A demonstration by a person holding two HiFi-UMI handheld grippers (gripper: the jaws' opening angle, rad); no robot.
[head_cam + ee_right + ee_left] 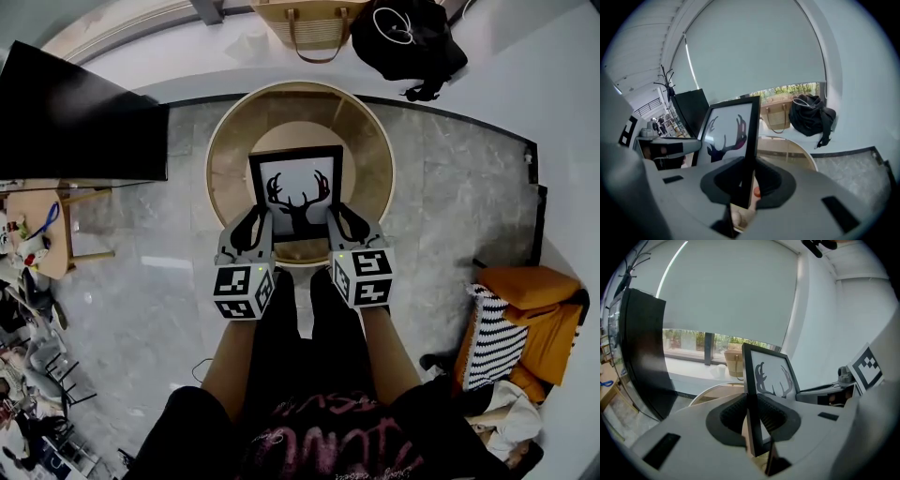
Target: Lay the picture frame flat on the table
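Note:
The picture frame [296,190] is black, with a dark antlered deer head on white. It stands up over the near part of the round wooden table [228,161]; whether its bottom edge touches the table is hidden. My left gripper [253,228] is shut on the frame's left edge and my right gripper [344,225] is shut on its right edge. In the left gripper view the frame [769,377] rises edge-on from between the dark pads [729,420]. In the right gripper view the frame [727,133] does the same between that gripper's pads [771,183].
A large black screen [80,117] stands left of the table. A woven bag [309,23] and a black bag [409,39] sit on the sill behind it. An orange chair with a striped cushion [511,319] is at right; a small wooden side table [42,230] is at left.

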